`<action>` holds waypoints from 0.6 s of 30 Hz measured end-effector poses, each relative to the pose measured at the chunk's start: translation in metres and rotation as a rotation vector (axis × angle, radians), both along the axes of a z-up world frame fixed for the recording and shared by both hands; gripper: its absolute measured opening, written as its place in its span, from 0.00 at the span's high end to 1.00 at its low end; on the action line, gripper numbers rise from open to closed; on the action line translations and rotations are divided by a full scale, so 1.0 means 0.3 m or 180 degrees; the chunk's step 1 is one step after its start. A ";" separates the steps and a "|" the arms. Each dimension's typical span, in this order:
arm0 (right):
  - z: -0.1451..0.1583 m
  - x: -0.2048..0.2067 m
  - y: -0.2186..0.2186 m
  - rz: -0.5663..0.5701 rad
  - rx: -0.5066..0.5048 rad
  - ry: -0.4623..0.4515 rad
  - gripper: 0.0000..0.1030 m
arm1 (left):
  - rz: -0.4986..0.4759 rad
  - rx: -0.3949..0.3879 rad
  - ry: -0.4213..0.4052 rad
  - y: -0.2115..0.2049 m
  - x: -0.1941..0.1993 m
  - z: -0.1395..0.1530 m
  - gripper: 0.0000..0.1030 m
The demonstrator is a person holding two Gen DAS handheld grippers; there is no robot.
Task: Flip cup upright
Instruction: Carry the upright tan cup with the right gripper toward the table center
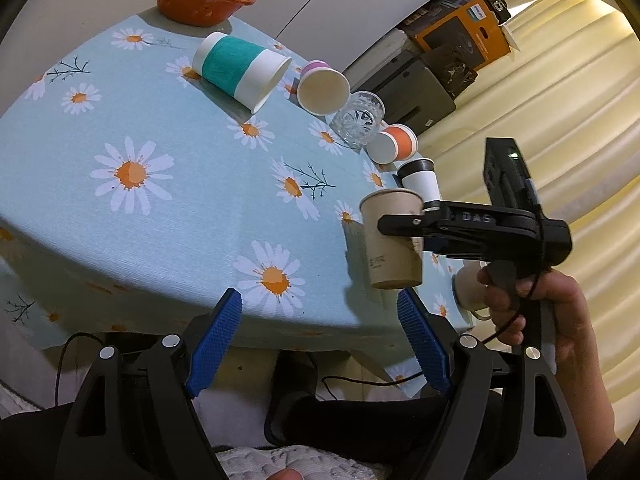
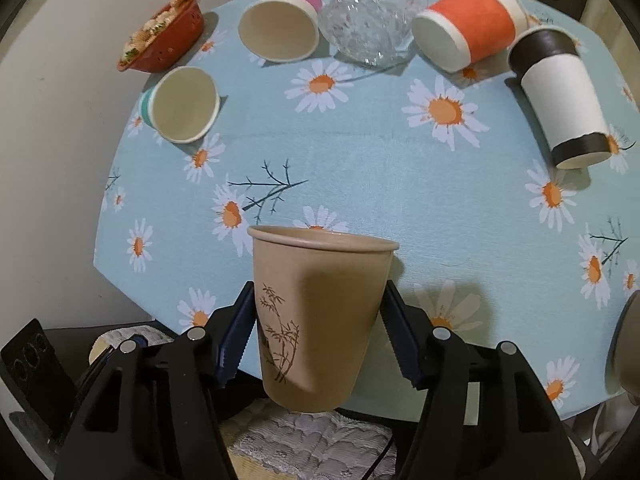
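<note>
My right gripper (image 2: 318, 322) is shut on a brown paper cup (image 2: 320, 312) with a bamboo print. It holds the cup upright, rim up, just above the near edge of the table. In the left wrist view the same cup (image 1: 394, 240) hangs in the right gripper (image 1: 400, 226) at the table's right edge, off the cloth. My left gripper (image 1: 320, 344) is open and empty, low in front of the table's near edge.
On the daisy tablecloth (image 2: 380, 160) lie several cups on their sides: teal (image 2: 182, 104), pink (image 2: 282, 26), orange (image 2: 468, 34), black-and-white (image 2: 560, 96), and a glass (image 2: 368, 20). A red bowl (image 2: 164, 34) of food stands at the far left. Another pale cup (image 1: 470, 288) sits behind the hand.
</note>
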State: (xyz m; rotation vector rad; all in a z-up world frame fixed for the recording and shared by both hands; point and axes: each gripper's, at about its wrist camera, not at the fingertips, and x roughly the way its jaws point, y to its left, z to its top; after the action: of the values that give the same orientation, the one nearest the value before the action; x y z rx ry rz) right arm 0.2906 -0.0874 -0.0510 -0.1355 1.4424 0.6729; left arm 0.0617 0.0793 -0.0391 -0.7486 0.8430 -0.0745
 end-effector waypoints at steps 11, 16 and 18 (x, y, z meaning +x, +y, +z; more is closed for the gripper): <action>0.124 -0.096 -0.070 -0.0023 0.0341 -0.0352 0.40 | 0.0073 0.0020 -0.0110 0.021 -0.016 0.011 0.24; 0.170 -0.151 -0.124 -0.0128 0.0630 -0.0666 0.40 | 0.0123 0.0020 -0.0183 0.032 -0.027 0.023 0.24; 0.176 -0.169 -0.144 -0.0196 0.0762 -0.0787 0.40 | 0.0148 0.0003 -0.0215 0.038 -0.032 0.024 0.24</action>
State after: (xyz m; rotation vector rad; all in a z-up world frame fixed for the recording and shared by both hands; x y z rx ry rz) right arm 0.2399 -0.1307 0.0017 0.0129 1.1163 0.7456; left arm 0.0522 0.0906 -0.0320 -0.7605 0.7611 -0.0576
